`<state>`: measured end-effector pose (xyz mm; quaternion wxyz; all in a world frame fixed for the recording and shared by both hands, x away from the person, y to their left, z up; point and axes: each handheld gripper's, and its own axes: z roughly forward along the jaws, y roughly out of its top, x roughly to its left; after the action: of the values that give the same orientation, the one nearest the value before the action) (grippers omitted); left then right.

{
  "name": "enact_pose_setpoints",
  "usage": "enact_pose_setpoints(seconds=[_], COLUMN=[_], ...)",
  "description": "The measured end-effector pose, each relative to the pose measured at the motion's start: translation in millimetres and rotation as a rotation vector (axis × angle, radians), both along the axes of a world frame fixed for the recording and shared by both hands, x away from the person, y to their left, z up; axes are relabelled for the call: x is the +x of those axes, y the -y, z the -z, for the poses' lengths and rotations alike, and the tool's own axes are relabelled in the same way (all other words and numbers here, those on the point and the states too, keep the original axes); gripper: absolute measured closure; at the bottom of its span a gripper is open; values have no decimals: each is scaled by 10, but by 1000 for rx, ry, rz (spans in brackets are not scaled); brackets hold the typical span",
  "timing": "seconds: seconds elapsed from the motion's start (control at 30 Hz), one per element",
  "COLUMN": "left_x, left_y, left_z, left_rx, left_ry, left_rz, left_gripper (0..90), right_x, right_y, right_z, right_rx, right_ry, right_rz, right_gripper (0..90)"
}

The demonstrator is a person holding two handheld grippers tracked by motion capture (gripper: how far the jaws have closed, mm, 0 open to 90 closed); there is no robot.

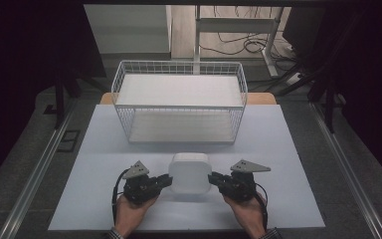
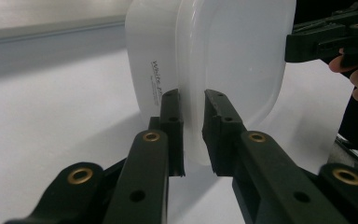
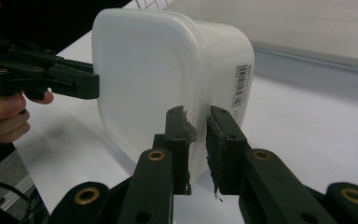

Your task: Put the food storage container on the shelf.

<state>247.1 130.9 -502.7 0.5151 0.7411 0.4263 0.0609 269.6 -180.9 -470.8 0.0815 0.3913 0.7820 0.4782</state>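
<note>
A white plastic container (image 1: 190, 172) with rounded corners sits at the near middle of the white table, between my two grippers. My left gripper (image 1: 169, 180) meets its left side. In the left gripper view the jaws (image 2: 192, 135) are pinched on the thin rim that sticks out of the container (image 2: 233, 60). My right gripper (image 1: 211, 179) holds the opposite side. In the right gripper view its jaws (image 3: 198, 140) clamp the same rim of the container (image 3: 158, 70), near a barcode label. Each gripper view also shows the other gripper: the right one (image 2: 326, 42) and the left one (image 3: 51, 79).
A white wire basket (image 1: 179, 106) stands behind the container at the table's far middle, its open top facing up. The white table sheet (image 1: 104, 149) spreads to both sides. Metal rails run along the floor left and right, and dark stands and cables lie beyond.
</note>
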Motion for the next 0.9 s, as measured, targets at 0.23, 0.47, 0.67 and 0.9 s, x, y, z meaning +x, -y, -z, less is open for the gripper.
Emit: enact_pose_setpoints(seconds=[0.23, 0.47, 0.67, 0.9], left_x=[104, 275, 469, 734], left_y=[-34, -102, -143, -156], left_z=[-80, -142, -189, -240], left_rx=[18, 10, 25, 45], left_ry=[18, 23, 37, 41], left_rz=[-17, -50, -72, -88], left_gripper=[786, 786, 786, 786], right_x=[113, 319, 568, 849], right_y=[-41, -138, -221, -292], right_z=[-30, -109, -132, -121], right_rx=[3, -1, -5, -2], right_ry=[15, 33, 45, 48], right_rz=[-3, -9, -4, 26], right_gripper=[780, 778, 774, 769])
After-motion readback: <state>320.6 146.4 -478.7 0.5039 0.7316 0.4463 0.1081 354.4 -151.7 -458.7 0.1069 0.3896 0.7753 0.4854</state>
